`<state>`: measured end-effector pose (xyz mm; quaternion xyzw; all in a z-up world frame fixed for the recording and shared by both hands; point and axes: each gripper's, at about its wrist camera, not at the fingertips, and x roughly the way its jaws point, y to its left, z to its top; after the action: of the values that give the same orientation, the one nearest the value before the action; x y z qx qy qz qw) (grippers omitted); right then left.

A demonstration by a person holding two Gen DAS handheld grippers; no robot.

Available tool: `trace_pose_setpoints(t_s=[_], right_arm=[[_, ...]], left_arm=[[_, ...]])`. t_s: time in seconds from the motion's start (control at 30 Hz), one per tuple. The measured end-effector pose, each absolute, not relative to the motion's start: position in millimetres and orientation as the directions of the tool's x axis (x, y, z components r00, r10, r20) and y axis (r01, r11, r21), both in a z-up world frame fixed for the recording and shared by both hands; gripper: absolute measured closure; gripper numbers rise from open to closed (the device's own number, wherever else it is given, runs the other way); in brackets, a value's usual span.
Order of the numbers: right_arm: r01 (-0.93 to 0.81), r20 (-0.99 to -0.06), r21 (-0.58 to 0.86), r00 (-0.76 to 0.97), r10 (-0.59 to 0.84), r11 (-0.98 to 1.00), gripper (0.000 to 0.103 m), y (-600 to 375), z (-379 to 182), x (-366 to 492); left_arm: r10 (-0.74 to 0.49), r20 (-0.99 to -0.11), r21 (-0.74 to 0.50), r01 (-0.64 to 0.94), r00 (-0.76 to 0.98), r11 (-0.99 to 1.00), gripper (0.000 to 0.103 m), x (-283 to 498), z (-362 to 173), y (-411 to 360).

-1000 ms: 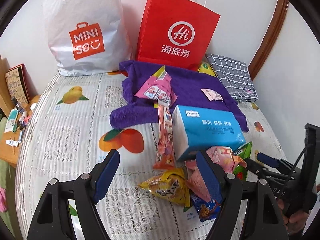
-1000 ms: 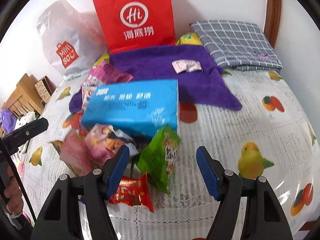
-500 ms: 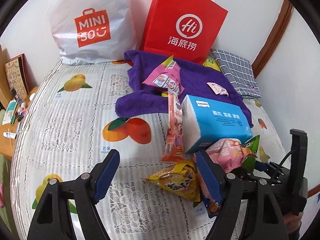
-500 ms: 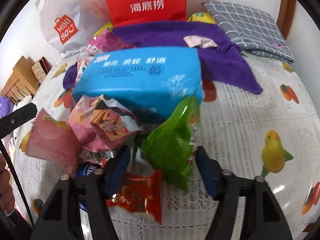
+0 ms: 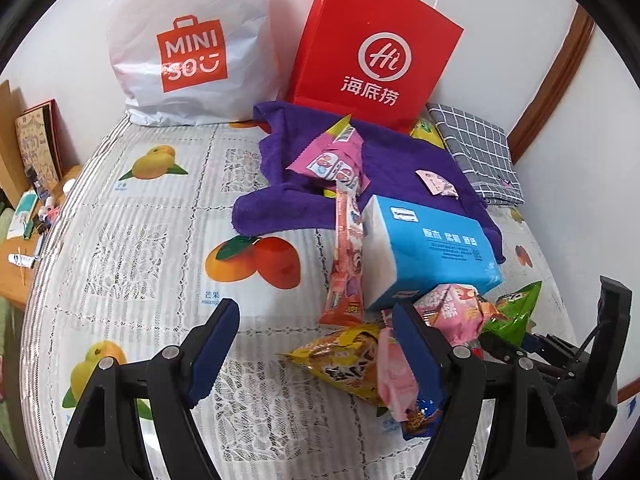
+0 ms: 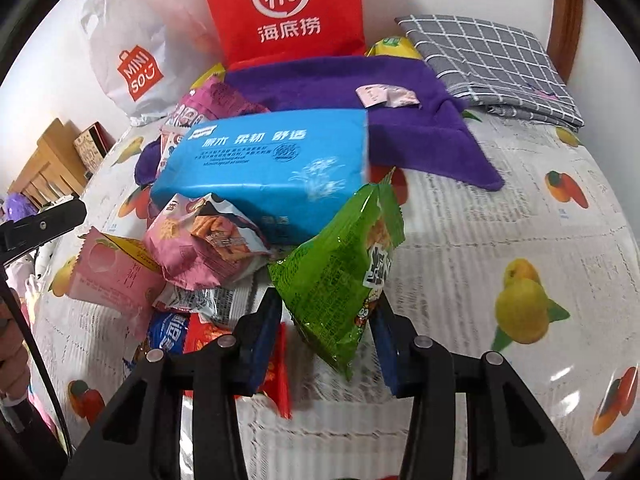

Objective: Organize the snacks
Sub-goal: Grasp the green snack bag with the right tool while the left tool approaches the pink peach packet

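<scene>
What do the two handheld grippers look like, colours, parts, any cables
Both look alike. The left gripper and the right gripper each have a black plastic frame with angular arms, round silver bolt heads at the pivots, and two flat dark-blue fingers. A thin black cable hangs from the left unit in the right wrist view. No markings are legible.

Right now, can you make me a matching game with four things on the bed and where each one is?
Things:
1. green snack packet
2. small pink packet
3. red paper bag
4. tissue pack

Places:
A. standing against the wall
B. between the right gripper fingers
C. lying on the purple towel
D. behind the green snack packet

Pairs: 1-B, 2-C, 3-A, 4-D
</scene>
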<state>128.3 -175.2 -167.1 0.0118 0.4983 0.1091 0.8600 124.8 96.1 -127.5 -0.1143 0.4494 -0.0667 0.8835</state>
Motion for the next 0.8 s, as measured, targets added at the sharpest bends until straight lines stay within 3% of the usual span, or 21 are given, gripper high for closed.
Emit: trace_pose_setpoints(t_s=[0.5,0.57,0.8], right_arm=[[-0.177,-0.869,0.133,0.453,0.201,0.975,0.057,-197.4,-181.8,126.2],[-0.18,-0.87,0.128,0.452,0.197,0.975,0.047,-198.3,-183.8,125.8],[-0.145,-0.853,0.155,0.479,0.207,0.977,0.041,-210.1,-184.2,131.6]], left_arm=[[-0.237,-0.81,-0.269,0.02,0.536,0.963,0.025,117.8,-139.4,79.7],[-0.235,-0.818,-0.263,0.021,0.524,0.965,0.025,119.9,-144.1,74.6],[-0.244,-0.84,-0.25,0.052,0.484,0.967,0.026,126.6,-156.4,58.6]])
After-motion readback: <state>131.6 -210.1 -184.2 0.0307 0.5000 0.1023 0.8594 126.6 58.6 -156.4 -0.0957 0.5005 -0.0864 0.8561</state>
